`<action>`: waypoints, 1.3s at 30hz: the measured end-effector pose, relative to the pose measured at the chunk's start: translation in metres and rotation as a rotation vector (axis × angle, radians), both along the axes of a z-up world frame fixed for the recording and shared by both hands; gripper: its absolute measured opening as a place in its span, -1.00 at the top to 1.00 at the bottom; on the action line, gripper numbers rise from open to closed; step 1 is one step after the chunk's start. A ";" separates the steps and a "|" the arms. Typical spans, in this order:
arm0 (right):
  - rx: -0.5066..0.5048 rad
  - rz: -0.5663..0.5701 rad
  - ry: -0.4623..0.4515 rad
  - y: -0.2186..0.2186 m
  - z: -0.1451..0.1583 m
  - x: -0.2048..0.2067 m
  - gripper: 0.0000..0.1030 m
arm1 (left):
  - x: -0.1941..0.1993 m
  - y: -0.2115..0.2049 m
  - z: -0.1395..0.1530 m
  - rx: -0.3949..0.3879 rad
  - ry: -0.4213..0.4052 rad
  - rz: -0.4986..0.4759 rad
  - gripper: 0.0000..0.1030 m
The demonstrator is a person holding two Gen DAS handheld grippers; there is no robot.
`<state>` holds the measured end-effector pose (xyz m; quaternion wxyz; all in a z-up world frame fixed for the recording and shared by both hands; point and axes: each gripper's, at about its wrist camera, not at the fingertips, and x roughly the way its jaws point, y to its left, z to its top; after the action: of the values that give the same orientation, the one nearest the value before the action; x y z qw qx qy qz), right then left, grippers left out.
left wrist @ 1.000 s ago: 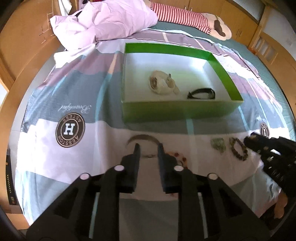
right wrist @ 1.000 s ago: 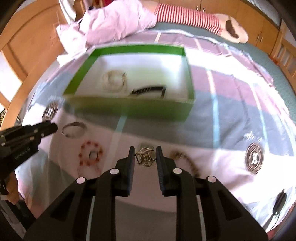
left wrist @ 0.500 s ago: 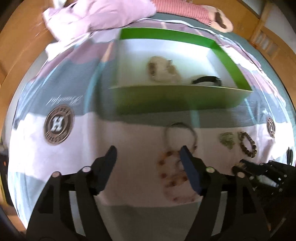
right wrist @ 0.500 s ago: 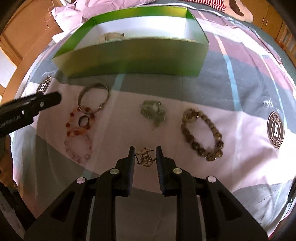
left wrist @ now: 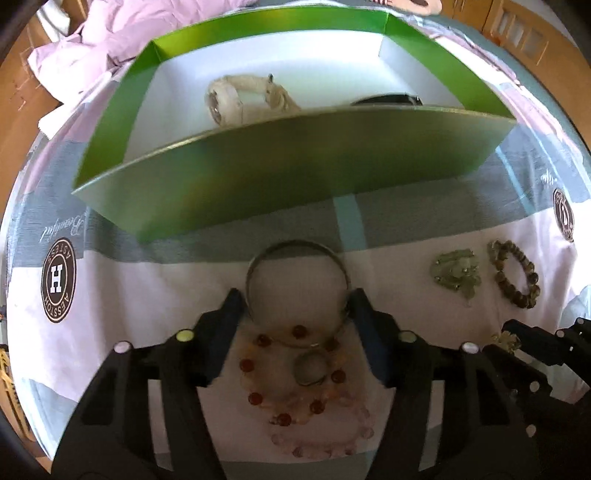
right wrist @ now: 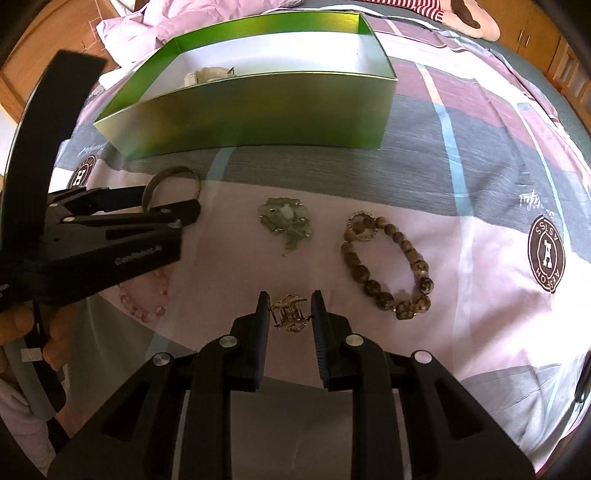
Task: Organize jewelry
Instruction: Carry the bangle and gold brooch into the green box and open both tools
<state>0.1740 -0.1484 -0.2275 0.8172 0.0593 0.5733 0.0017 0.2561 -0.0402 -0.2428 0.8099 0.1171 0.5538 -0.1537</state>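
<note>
My left gripper [left wrist: 295, 306] is open wide, its fingers on either side of a silver bangle [left wrist: 297, 280] lying on the bedspread. Below the bangle lie a red bead bracelet [left wrist: 291, 373], a small ring [left wrist: 309, 368] and a pink bead bracelet [left wrist: 325, 435]. My right gripper [right wrist: 290, 314] holds a small gold hair clip [right wrist: 289, 313] between its fingers, low over the bed. A green box [left wrist: 295, 162] holds a cream watch [left wrist: 240, 98] and a black band [left wrist: 388, 99]. The left gripper also shows in the right wrist view [right wrist: 110, 236].
A green stone pendant [right wrist: 286, 219] and a brown bead bracelet [right wrist: 388, 266] lie on the bed ahead of the right gripper; they also show in the left wrist view [left wrist: 456, 271]. Pink bedding [left wrist: 122, 33] lies behind the box. Wooden cabinets surround the bed.
My left gripper opened wide, moved forward and down until its fingers straddle the silver bangle. My right gripper dropped low toward the bed with the gold clip still between its fingers.
</note>
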 end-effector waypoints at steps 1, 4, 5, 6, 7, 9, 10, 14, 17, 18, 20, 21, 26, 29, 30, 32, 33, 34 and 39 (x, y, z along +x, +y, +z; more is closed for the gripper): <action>0.001 -0.002 -0.002 -0.001 0.001 0.000 0.56 | 0.000 0.000 0.001 0.001 0.000 -0.001 -0.11; 0.005 -0.007 -0.012 -0.008 0.006 -0.004 0.56 | -0.002 0.003 0.007 -0.003 -0.006 0.007 -0.10; 0.005 -0.008 -0.016 -0.006 0.009 -0.003 0.56 | -0.004 0.005 0.014 -0.016 -0.017 0.007 -0.10; 0.006 -0.009 -0.028 -0.008 0.014 -0.003 0.56 | -0.008 0.006 0.022 -0.026 -0.028 0.004 -0.10; 0.008 -0.011 -0.042 -0.010 0.021 -0.002 0.56 | -0.010 0.007 0.034 -0.041 -0.047 -0.001 -0.10; 0.014 -0.013 -0.073 -0.014 0.036 0.002 0.56 | -0.012 0.008 0.056 -0.072 -0.088 -0.013 -0.11; 0.020 -0.016 -0.099 -0.017 0.048 0.008 0.56 | -0.012 0.008 0.069 -0.091 -0.112 -0.020 -0.11; 0.021 -0.032 -0.193 -0.023 0.086 0.040 0.55 | 0.000 0.011 0.108 -0.114 -0.189 -0.010 -0.11; 0.015 -0.046 -0.242 -0.026 0.098 0.069 0.56 | 0.038 0.014 0.114 -0.093 -0.209 0.032 -0.11; 0.031 -0.055 -0.237 -0.028 0.097 0.083 0.56 | 0.047 0.013 0.110 -0.090 -0.203 0.044 -0.11; 0.033 -0.075 -0.225 -0.034 0.091 0.103 0.55 | 0.065 0.018 0.103 -0.070 -0.189 0.072 -0.11; 0.021 -0.082 -0.217 -0.034 0.085 0.114 0.56 | 0.070 0.022 0.100 -0.061 -0.181 0.080 -0.11; -0.019 -0.097 -0.180 -0.034 0.055 0.148 0.55 | 0.094 0.025 0.078 -0.046 -0.141 0.105 -0.11; -0.026 -0.097 -0.153 -0.032 0.038 0.163 0.53 | 0.102 0.024 0.070 -0.036 -0.131 0.107 -0.13; -0.029 -0.097 -0.152 -0.032 0.038 0.164 0.34 | 0.104 0.024 0.069 -0.029 -0.133 0.113 -0.15; -0.014 -0.097 -0.175 -0.035 0.046 0.157 0.08 | 0.102 0.025 0.074 -0.021 -0.146 0.129 -0.33; -0.004 -0.090 -0.187 -0.037 0.053 0.149 0.07 | 0.099 0.026 0.078 -0.027 -0.154 0.126 -0.33; 0.002 -0.081 -0.193 -0.038 0.057 0.143 0.07 | 0.093 0.027 0.084 -0.037 -0.165 0.115 -0.34; 0.010 -0.064 -0.244 -0.060 0.084 0.078 0.07 | 0.038 0.039 0.106 -0.049 -0.191 0.069 -0.35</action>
<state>0.2524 -0.2082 -0.1432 0.8802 0.0809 0.4674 -0.0142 0.2944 -0.0016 -0.1364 0.8665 0.0919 0.4739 -0.1273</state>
